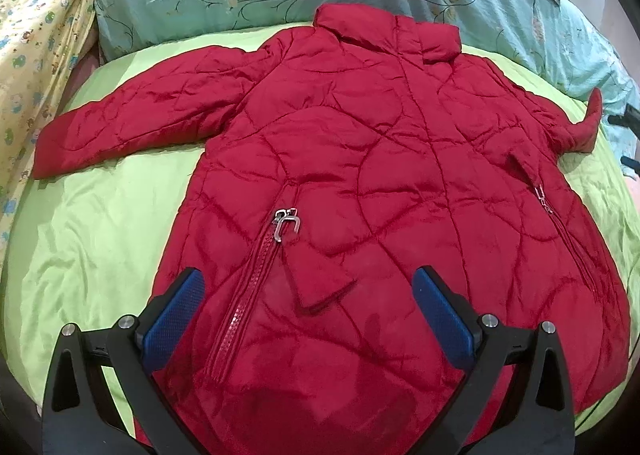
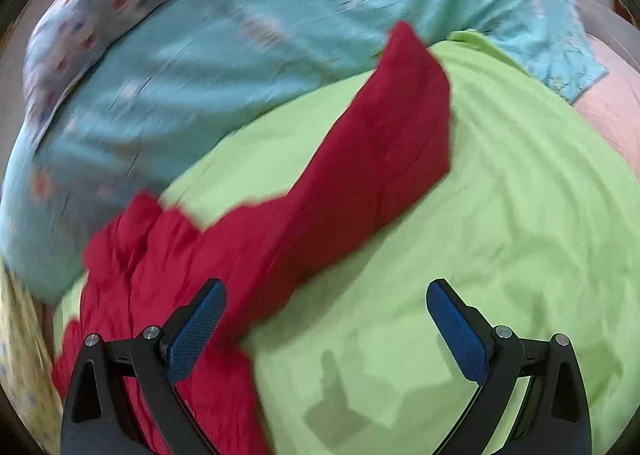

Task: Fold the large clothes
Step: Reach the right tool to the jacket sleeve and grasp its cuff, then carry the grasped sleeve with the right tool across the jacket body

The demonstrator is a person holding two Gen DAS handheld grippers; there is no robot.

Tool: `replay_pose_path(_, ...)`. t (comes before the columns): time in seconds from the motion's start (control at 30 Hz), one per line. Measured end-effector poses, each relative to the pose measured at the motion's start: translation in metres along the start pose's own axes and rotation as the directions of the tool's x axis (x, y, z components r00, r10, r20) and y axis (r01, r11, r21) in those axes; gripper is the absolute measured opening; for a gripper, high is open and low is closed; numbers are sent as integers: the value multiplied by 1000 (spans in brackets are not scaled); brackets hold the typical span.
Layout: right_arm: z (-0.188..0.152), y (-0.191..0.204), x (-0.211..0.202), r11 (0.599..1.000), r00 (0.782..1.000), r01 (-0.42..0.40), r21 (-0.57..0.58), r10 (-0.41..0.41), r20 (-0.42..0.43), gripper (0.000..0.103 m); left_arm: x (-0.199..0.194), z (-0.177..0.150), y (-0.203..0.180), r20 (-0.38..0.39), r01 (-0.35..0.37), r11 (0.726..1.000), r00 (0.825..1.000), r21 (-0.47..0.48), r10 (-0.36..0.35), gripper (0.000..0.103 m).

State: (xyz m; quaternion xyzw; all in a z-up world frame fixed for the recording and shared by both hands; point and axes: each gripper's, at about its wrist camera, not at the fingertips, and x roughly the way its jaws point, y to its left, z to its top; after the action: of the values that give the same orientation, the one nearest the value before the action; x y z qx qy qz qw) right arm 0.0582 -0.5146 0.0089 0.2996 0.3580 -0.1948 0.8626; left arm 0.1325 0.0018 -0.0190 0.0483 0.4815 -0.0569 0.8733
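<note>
The left gripper (image 1: 306,305) hangs spread and empty above the near hem of the red jacket (image 1: 360,159), flat on the green sheet (image 1: 100,235). The right gripper (image 2: 326,319), also released, nears the right sleeve (image 2: 380,143), blurred here. Puffy, slippery and probably light: pinch the cuff.

Bright, even light; right wrist view motion-blurred, fisheye edges dark

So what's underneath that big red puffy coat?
The red quilted coat lies spread flat on a light green bedsheet, which shows all around it. Anything directly beneath the coat's body is covered, so I cannot tell.
</note>
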Motion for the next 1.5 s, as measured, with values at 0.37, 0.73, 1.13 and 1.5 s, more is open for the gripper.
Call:
replay_pose_path(0.37,83,-29,74,983,991,116,140,-124,51,89,11,10,-8,6,-24,999,1000,28,23,103)
replay_pose_path(0.73,65,-10,70,997,996,48,58,-52,67,13,18,8,-5,-19,37,999,999,-16,-37,103)
replay_pose_path(1.13,-13,107,29,957,974,-221,-189,227,7,12,17,0,12,-55,92,993,994,-69,-95,103)
replay_pose_path(1.5,-121,240,49,800,910,-414,-435,374,-178,12,11,9,48,-23,248,955,967,-165,-255,103)
